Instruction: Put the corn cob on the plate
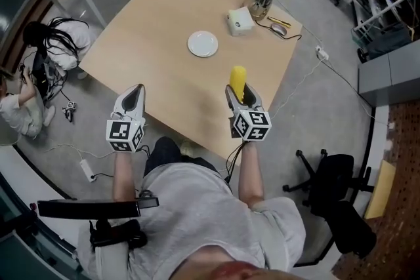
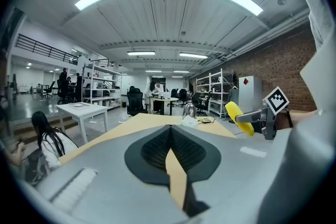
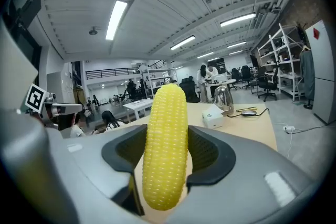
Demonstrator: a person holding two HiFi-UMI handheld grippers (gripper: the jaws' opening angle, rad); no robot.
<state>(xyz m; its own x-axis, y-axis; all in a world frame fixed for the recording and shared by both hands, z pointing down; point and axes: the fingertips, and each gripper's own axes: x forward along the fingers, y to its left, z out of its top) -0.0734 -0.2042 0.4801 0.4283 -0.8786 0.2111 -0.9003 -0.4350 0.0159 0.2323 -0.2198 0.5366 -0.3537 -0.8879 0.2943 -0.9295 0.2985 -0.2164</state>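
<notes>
— Where are we holding the corn cob (image 1: 237,79)?

— We are carrying it in the right gripper (image 1: 240,94), whose jaws are pressing on it from both sides around its lower half. The cob is standing nearly upright and poking out past the tips. In the head view it is hanging just right of centre, above the near corner of the table (image 1: 164,72).

— And the plate (image 1: 203,44)?

— It is sitting up and to the left of the cob in that frame, well apart from it and with nothing on it.

— Is the left gripper (image 1: 133,99) doing anything?

— No. Its jaws are lying together with nothing between them, at the lower left of the frame by the table's edge.

— So what are we risking?

— Mostly a slip, we think. The cob is round and most of its length is sticking out unsupported, so tipping it over quickly may be enough to make it pivot or slide out. Letting go too high, or near the rim, is likely sending it rolling off that shallow plate. And pushing the jaw tips down onto the plate may be shoving it across the table.
</notes>
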